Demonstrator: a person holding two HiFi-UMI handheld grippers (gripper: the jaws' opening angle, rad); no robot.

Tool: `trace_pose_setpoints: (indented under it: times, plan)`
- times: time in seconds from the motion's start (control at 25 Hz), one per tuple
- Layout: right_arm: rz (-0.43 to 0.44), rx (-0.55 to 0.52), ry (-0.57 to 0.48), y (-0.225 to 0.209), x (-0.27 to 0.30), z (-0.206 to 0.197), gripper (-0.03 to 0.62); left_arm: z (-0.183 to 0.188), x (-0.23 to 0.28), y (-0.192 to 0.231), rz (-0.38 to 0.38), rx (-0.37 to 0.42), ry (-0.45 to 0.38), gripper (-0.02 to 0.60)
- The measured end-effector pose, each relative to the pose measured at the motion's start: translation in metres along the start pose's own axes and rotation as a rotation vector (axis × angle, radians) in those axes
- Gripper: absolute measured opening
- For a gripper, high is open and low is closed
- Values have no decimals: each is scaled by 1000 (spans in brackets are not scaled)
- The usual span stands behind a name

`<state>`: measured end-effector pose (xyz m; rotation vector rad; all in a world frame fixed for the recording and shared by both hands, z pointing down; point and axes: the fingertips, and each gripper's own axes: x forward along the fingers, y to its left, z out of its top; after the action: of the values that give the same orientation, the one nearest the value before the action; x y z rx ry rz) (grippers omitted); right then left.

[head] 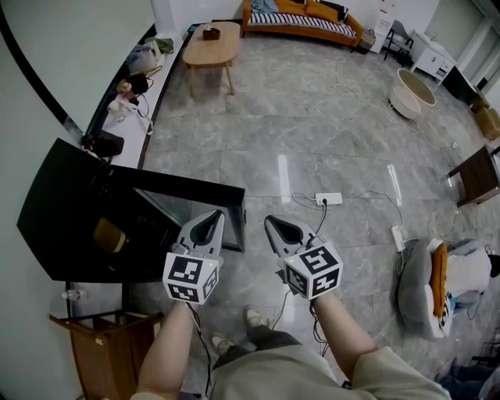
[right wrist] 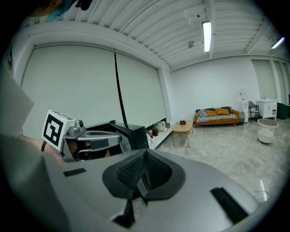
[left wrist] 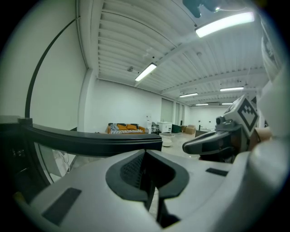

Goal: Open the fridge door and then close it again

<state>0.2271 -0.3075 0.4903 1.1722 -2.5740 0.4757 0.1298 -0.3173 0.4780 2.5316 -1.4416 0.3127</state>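
Note:
A low black fridge [head: 74, 215] stands against the left wall. Its glass door [head: 199, 215] is swung out to the right, and something yellowish shows inside. My left gripper [head: 212, 216] is shut with nothing in it, its tip just in front of the door's free edge. My right gripper [head: 273, 222] is also shut and empty, over the floor right of the door. In the left gripper view the shut jaws [left wrist: 146, 154] sit under the door's black top edge [left wrist: 90, 141]. The right gripper view shows its shut jaws [right wrist: 146, 155], with the fridge [right wrist: 131, 132] beyond.
A wooden stand [head: 101, 344] sits below the fridge. Power strips [head: 328, 198] and cables lie on the marble floor. A chair with cushions [head: 437, 285] is at the right, a dark side table [head: 475, 176] further back. A wooden table [head: 211, 43] and a sofa [head: 301, 19] stand far off.

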Motion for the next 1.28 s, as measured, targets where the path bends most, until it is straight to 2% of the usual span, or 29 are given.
trace_pose_setpoints:
  times: [0.28,0.8,0.92,1.28]
  plan:
    - [18,-24,-37,12,-10,20,-3,6,-33,12,48,0,-7,8]
    - [104,-78,-107,58,-28,60,-3,28,-100,30,136,3,-58,8]
    - [106,-108,-124,63,-34,70,-3,30,-110,29,161,54,-44,8]
    - [121,-97,-162,68,-38,73,-1,36,-123,23,154,59,-63,8]
